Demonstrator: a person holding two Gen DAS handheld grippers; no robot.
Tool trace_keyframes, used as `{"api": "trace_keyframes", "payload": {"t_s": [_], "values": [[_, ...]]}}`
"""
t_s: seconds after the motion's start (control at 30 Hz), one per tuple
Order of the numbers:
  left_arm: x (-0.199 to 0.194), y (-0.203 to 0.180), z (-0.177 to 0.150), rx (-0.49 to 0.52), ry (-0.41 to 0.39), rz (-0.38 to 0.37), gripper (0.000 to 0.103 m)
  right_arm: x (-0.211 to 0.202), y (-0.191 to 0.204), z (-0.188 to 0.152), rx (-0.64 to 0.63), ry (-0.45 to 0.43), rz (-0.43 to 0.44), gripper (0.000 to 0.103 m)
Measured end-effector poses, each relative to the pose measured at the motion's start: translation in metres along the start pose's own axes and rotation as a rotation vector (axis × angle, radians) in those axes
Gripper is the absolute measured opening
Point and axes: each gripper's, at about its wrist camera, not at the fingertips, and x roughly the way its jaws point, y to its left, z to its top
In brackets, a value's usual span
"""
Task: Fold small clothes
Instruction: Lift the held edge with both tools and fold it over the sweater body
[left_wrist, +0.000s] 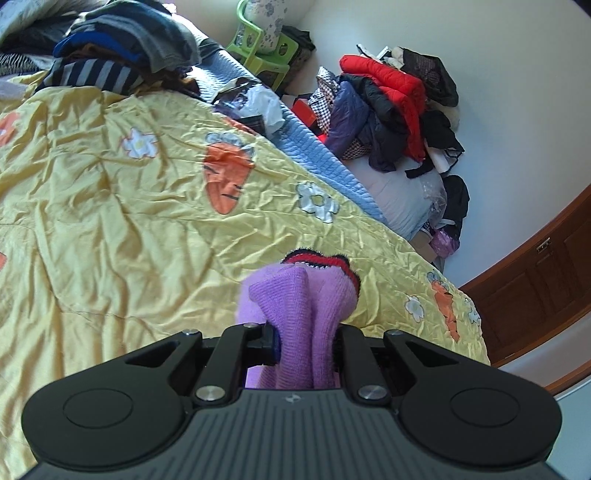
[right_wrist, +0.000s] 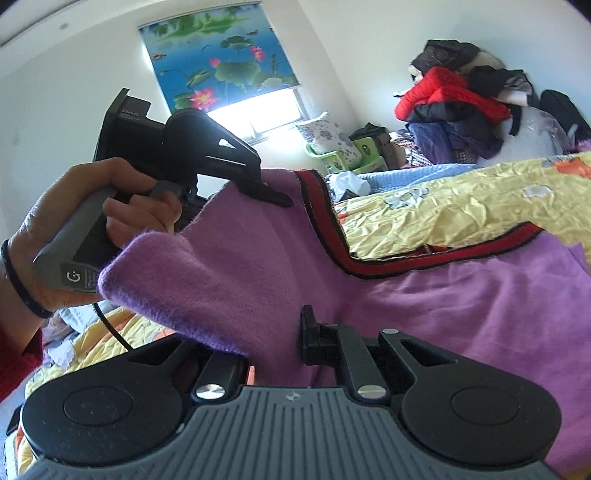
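At the lower centre of my left wrist view, the purple sweater (left_wrist: 295, 325) is bunched thickly between the left gripper (left_wrist: 301, 341) fingers, which are clamped on the knit; a bit of its red-and-black trim (left_wrist: 321, 260) peeks over the top of the bunch. That view shows little else of the garment, only the yellow carrot-print quilt (left_wrist: 110, 206) behind it, a pile of dark folded clothes (left_wrist: 122, 48) at the upper left and a heap of jackets (left_wrist: 391, 107) at the upper right.

My right wrist view gives what the other hides: the sweater (right_wrist: 424, 295) spreads across the middle of the frame, lifted at the left and trailing onto the quilt (right_wrist: 461, 206) at the right, its striped trim (right_wrist: 388, 264) running diagonally. At centre left I see the left gripper (right_wrist: 275, 197) from outside, held by a hand (right_wrist: 74, 229), pinching the sweater's upper edge. At bottom centre, the right gripper (right_wrist: 275, 343) is closed on a fold of purple fabric; one finger (right_wrist: 308, 339) shows, the other is buried under cloth. A lotus-print blind (right_wrist: 218, 55) hangs at the top.
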Motion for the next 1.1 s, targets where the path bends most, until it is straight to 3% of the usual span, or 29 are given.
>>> {"api": "trace_keyframes", "payload": {"t_s": [0.73,1.1], "values": [[0.044,-0.100,-0.053,0.190,0.007,0.035,0.012,-0.050,-0.084,-0.005,0.160,-0.055,-0.074,0.010],[0.073,-0.151,-0.082,0.285,-0.001,0.045,0.012,-0.061,-0.137,-0.007,0.315,-0.070,-0.092,0.010]]}}
